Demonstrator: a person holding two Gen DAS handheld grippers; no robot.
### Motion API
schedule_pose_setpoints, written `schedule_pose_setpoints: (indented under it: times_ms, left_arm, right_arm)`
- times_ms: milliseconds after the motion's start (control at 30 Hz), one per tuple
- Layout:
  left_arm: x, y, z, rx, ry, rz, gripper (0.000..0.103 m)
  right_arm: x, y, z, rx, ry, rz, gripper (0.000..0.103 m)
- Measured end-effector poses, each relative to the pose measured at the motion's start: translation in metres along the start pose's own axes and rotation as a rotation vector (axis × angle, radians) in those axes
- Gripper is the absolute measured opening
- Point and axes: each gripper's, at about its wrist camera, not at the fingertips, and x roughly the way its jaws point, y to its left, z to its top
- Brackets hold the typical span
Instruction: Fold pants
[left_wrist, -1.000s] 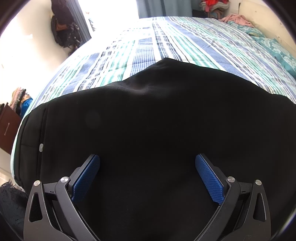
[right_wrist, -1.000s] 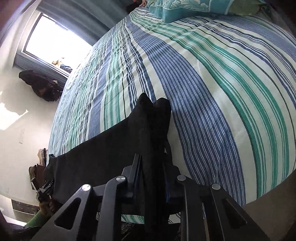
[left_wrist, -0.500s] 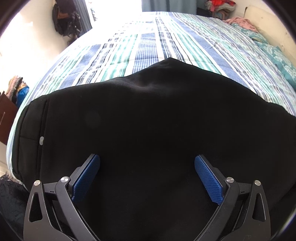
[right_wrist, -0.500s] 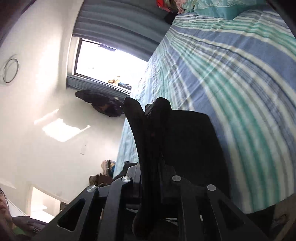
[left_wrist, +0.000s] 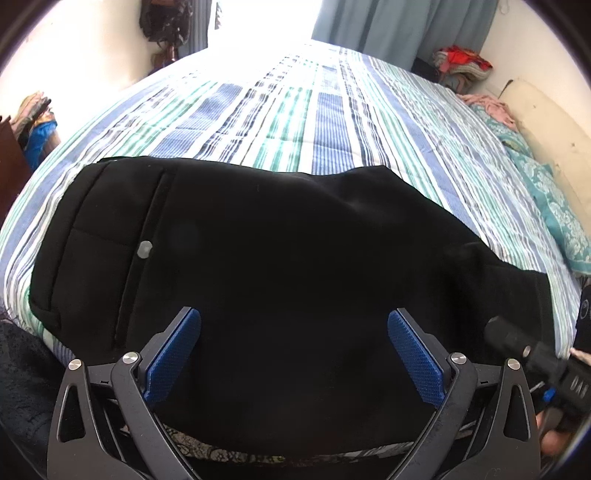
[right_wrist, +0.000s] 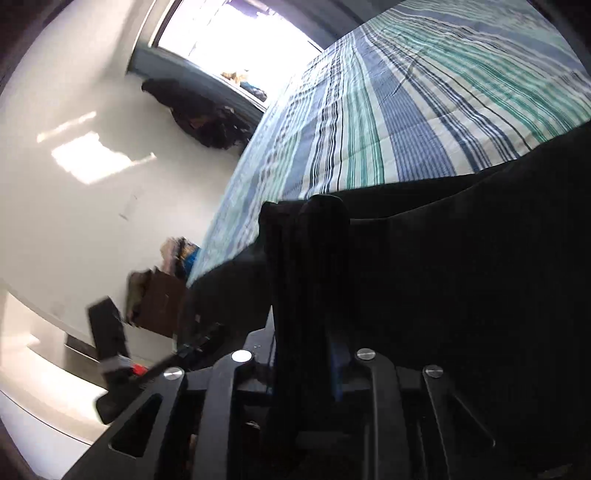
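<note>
The right gripper is clamped on a bunched fold of the black pants; dark cloth rises between its two fingers toward twelve o'clock and spills past them. The left gripper stands wide apart, its blue pads at seven and five o'clock with nothing between them, hovering over the middle of the cloth; whether it touches the cloth cannot be told.

Outward from the fingers, the pants lie spread on the striped bed, near its close edge. A pocket seam with a small button sits at nine o'clock in the left view.

What could go wrong, as a judgement: the pinched bundle is thick, so layers may slip out unevenly and leave a crooked fold. With the left fingers holding nothing, the flat part is not pinned, and a pull from the right could drag the whole garment toward the bed's edge.

The left view alone shows the full outline of the pants, the pillows at three o'clock and the right tool at four o'clock. The right view alone shows the grip itself, plus the window at eleven o'clock and the bare wall.
</note>
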Motion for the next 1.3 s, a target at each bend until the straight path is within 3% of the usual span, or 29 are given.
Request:
schedule_pose_setpoints:
  times_ms: [33, 100, 233, 300, 367, 400, 467, 500, 533, 567, 667, 767, 833, 900, 967, 1133, 1233, 1300]
  left_arm:
    - [-0.002, 0.001, 0.000, -0.003, -0.005, -0.004, 0.102]
    - [-0.009, 0.000, -0.002, -0.012, -0.018, -0.033, 0.102]
    - [-0.019, -0.028, -0.002, 0.046, -0.051, -0.139, 0.097]
    - [-0.021, -0.056, -0.003, 0.124, -0.045, -0.187, 0.082]
    - [-0.016, -0.088, -0.005, 0.201, -0.013, -0.225, 0.078]
    - [-0.012, -0.101, -0.007, 0.236, 0.003, -0.219, 0.078]
    - [0.006, -0.124, -0.014, 0.302, 0.045, -0.131, 0.074]
    - [0.015, -0.126, -0.020, 0.322, 0.073, -0.076, 0.061]
    - [0.030, -0.129, -0.025, 0.327, 0.127, -0.038, 0.019]
    - [0.033, -0.125, -0.028, 0.314, 0.146, -0.027, 0.019]
    - [0.013, -0.125, -0.037, 0.368, 0.101, -0.013, 0.011]
    - [0.014, -0.122, -0.043, 0.384, 0.096, -0.005, 0.015]
    - [0.018, -0.124, -0.042, 0.377, 0.097, -0.002, 0.020]
    - [0.018, -0.124, -0.042, 0.381, 0.090, 0.003, 0.025]
    - [0.019, -0.124, -0.043, 0.383, 0.078, 0.009, 0.033]
    - [0.022, -0.117, -0.041, 0.344, 0.084, -0.007, 0.040]
    - [0.021, -0.118, -0.042, 0.349, 0.079, -0.006, 0.040]
    - [0.022, -0.118, -0.042, 0.351, 0.075, -0.003, 0.040]
  right_arm:
    - [0.008, 0.013, -0.006, -0.069, 0.029, -0.023, 0.053]
    - [0.001, 0.031, -0.018, -0.188, 0.028, -0.055, 0.062]
    - [-0.055, 0.029, -0.039, -0.318, -0.071, -0.147, 0.082]
    - [-0.084, 0.014, -0.046, -0.324, -0.122, -0.208, 0.084]
    - [-0.108, -0.008, -0.057, -0.295, -0.150, -0.257, 0.084]
    - [-0.115, -0.014, -0.058, -0.264, -0.161, -0.269, 0.084]
    - [-0.126, -0.025, -0.052, -0.201, -0.209, -0.263, 0.084]
    - [-0.130, -0.026, -0.050, -0.190, -0.237, -0.261, 0.084]
    - [-0.135, -0.028, -0.047, -0.191, -0.260, -0.265, 0.084]
    - [-0.138, -0.028, -0.042, -0.195, -0.276, -0.269, 0.083]
    - [-0.151, -0.028, -0.028, -0.193, -0.317, -0.246, 0.084]
    - [-0.151, -0.041, -0.017, -0.171, -0.308, -0.236, 0.084]
    - [-0.127, -0.070, -0.010, -0.070, -0.190, -0.264, 0.084]
    - [-0.099, -0.106, -0.016, 0.087, -0.026, -0.324, 0.073]
    - [-0.109, -0.098, -0.013, 0.065, -0.079, -0.347, 0.070]
    - [-0.125, -0.075, 0.032, -0.035, -0.126, -0.396, 0.070]
    - [-0.127, -0.087, 0.069, -0.032, -0.157, -0.445, 0.073]
    - [-0.112, -0.110, 0.084, 0.001, -0.107, -0.498, 0.073]
